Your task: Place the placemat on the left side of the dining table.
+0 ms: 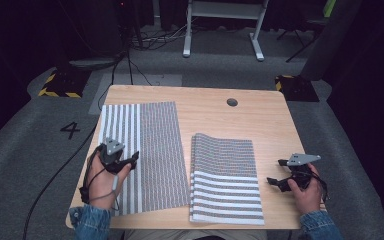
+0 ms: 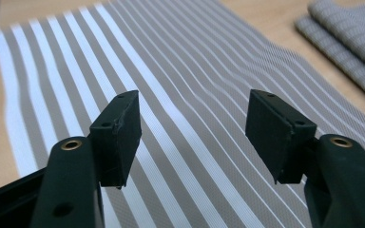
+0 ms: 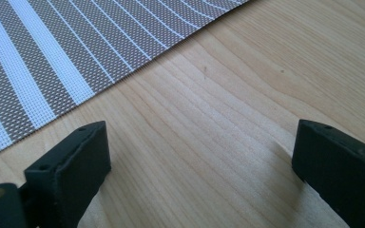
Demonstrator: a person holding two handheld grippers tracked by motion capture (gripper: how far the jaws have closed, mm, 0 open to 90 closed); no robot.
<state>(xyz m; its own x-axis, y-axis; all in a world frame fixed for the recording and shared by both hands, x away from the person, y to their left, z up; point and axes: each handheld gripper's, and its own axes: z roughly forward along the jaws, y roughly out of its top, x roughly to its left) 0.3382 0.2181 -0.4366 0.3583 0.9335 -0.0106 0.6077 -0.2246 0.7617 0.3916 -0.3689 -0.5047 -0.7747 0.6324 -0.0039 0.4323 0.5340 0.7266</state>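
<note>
Fingers (image 2: 119,137) of the left gripper (image 1: 126,161) are standing apart with nothing between them; they are hovering over the flat striped placemat (image 1: 142,155), which is lying spread on the left half of the table (image 1: 215,117); in the left gripper view its white and grey stripes are running away beneath the gap between the 2 black pads. Just to the right, the folded striped placemat (image 1: 225,177) is resting near the front edge of the table, close beside the flat one but not overlapping it; its upper half is showing fine stripes and its lower half broad white bands; in the left gripper view it is appearing at the upper right corner (image 2: 347,42). Further right, the right gripper (image 1: 276,172) is sitting low over bare wood beside the folded mat's right edge, its fingers (image 3: 76,161) also spread wide and gripping nothing; in the right gripper view the mat's edge (image 3: 52,57) is crossing the upper left, apart from both pads. Behind the table, a white frame (image 1: 222,25) is standing on the grey floor (image 1: 40,150).
</note>
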